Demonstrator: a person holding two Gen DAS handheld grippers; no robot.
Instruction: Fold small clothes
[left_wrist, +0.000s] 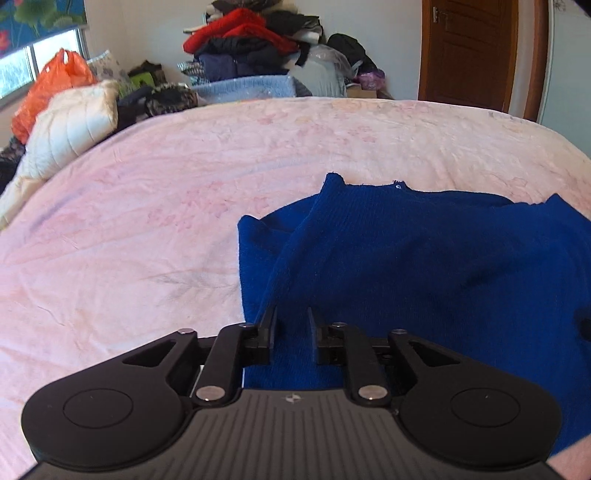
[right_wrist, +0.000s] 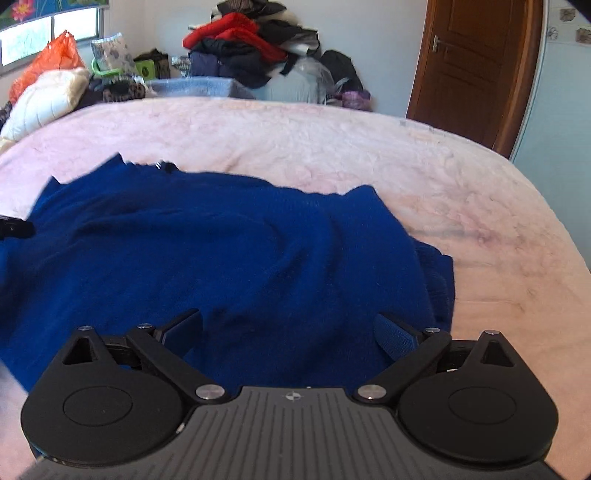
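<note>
A blue knitted sweater (left_wrist: 424, 251) lies spread on the pink bed cover (left_wrist: 147, 206). My left gripper (left_wrist: 293, 321) sits low over the sweater's near left part, its jaws a narrow gap apart with blue fabric lying between them. In the right wrist view the same sweater (right_wrist: 221, 251) fills the middle, with a folded edge at its right side. My right gripper (right_wrist: 288, 325) is wide open just above the sweater's near right part, holding nothing. A dark tip of the left gripper (right_wrist: 14, 229) shows at the far left edge.
The pink bed cover (right_wrist: 406, 166) stretches beyond the sweater. A cream quilt (left_wrist: 70, 129) and an orange bag (left_wrist: 51, 88) lie at the far left. A heap of clothes (left_wrist: 251, 44) stands behind the bed. A brown door (left_wrist: 469, 51) is at the back right.
</note>
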